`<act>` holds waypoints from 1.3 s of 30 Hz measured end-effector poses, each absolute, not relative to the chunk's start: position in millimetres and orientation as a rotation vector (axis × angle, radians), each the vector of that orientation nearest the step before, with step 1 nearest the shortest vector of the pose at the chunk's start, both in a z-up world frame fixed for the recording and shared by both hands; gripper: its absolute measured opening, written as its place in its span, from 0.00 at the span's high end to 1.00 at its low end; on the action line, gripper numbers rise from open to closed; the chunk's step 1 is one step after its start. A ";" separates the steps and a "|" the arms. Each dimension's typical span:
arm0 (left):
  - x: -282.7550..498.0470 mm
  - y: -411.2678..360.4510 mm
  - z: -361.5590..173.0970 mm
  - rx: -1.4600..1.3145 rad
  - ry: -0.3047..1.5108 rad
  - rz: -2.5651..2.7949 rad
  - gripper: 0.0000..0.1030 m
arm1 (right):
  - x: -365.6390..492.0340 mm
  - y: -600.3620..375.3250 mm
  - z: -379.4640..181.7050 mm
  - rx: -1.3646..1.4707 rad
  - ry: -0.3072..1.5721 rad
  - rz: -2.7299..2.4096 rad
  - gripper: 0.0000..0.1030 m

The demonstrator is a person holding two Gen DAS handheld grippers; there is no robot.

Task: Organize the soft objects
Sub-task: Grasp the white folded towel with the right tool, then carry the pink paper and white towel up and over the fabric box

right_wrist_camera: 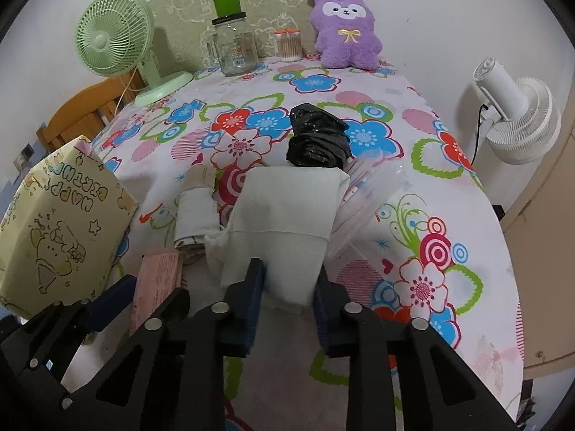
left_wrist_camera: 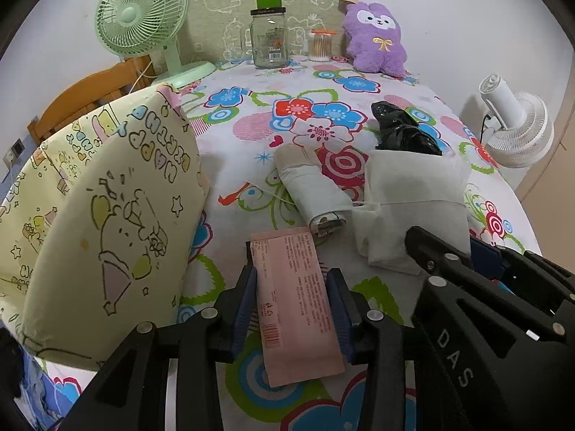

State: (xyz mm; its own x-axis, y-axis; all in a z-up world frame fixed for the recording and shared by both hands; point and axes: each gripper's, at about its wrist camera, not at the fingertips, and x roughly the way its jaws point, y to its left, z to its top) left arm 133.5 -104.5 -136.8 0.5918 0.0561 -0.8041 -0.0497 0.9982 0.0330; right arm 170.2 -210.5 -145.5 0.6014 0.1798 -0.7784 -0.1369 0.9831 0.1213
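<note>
A tall pale-yellow gift bag stands at the table's left edge; just right of it the left gripper clamps a flat pink packet; a rolled grey cloth lies beyond; the right gripper is closed on a folded white cloth, with a crumpled black bag behind; the flowered surface further right is bare to the edge.
</note>
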 end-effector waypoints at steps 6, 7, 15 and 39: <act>123.7 -104.8 -130.3 0.021 0.915 0.044 0.61 | 156.9 -213.0 -138.7 0.059 0.885 0.179 0.84; 122.1 -105.4 -128.8 0.024 0.910 0.042 0.61 | 155.1 -213.3 -137.4 0.059 0.881 0.176 0.84; 106.4 -110.2 -114.1 0.047 0.867 0.013 0.61 | 136.7 -218.0 -122.8 0.065 0.843 0.152 0.85; 83.3 -104.1 -48.8 0.071 0.734 -0.039 0.61 | 98.4 -215.9 -51.7 0.076 0.686 0.142 0.85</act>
